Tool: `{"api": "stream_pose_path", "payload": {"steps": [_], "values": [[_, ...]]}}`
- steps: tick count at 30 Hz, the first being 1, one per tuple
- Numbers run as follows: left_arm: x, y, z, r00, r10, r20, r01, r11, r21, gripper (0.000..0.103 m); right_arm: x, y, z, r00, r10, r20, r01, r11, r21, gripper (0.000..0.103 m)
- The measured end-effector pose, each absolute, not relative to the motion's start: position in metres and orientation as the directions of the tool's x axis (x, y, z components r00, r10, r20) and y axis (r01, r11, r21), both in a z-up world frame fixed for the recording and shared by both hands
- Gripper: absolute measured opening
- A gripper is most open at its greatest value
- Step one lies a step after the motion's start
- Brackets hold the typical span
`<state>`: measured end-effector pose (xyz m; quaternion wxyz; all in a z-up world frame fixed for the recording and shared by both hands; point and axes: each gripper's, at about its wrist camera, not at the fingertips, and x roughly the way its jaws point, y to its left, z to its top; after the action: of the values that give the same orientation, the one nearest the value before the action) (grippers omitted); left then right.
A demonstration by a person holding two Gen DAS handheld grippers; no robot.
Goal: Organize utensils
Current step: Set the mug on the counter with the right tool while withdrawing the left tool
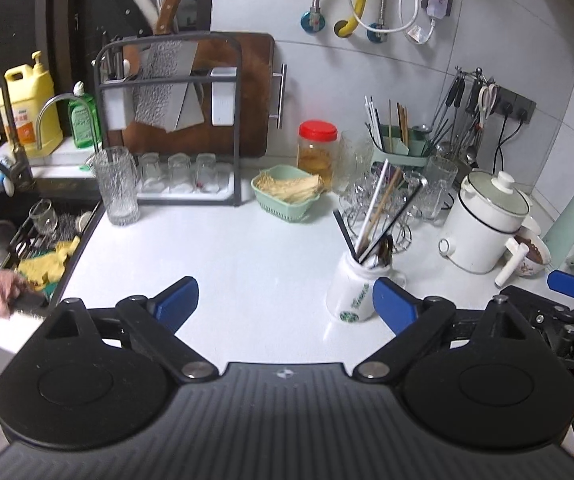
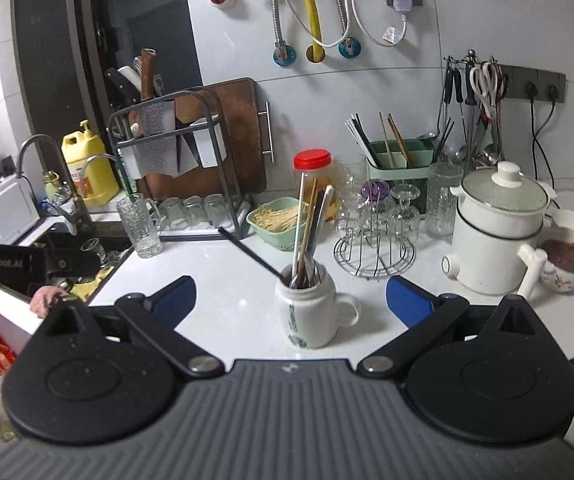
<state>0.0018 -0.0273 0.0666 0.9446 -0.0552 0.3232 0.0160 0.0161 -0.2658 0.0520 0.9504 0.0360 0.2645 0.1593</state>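
Left gripper (image 1: 285, 304) spread wide, empty; right gripper (image 2: 291, 300) likewise agape, gripping nothing

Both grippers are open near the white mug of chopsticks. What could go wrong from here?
1. The white mug holds long chopsticks leaning outward; one black one slants far left. A finger brushing them could tip the mug.
2. The wire rack of glasses stands close behind; a pulled utensil could strike the glassware.
3. The right gripper and left gripper both hover near the mug and might collide.

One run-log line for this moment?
left claw: open, empty | right claw: open, empty | white ceramic mug: upright on white counter, holding chopsticks
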Motion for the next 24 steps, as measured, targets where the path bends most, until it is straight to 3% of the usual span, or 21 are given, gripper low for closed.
{"api": "stream_pose_path", "payload": {"steps": [24], "values": [[-0.068, -0.071, 0.059, 0.809, 0.068, -0.584, -0.154, 0.983, -0.099, 0.097, -0.023, -0.296, 0.044, 0.800, 0.370, -0.472, -0.347, 0.928, 0.139, 0.103]]}}
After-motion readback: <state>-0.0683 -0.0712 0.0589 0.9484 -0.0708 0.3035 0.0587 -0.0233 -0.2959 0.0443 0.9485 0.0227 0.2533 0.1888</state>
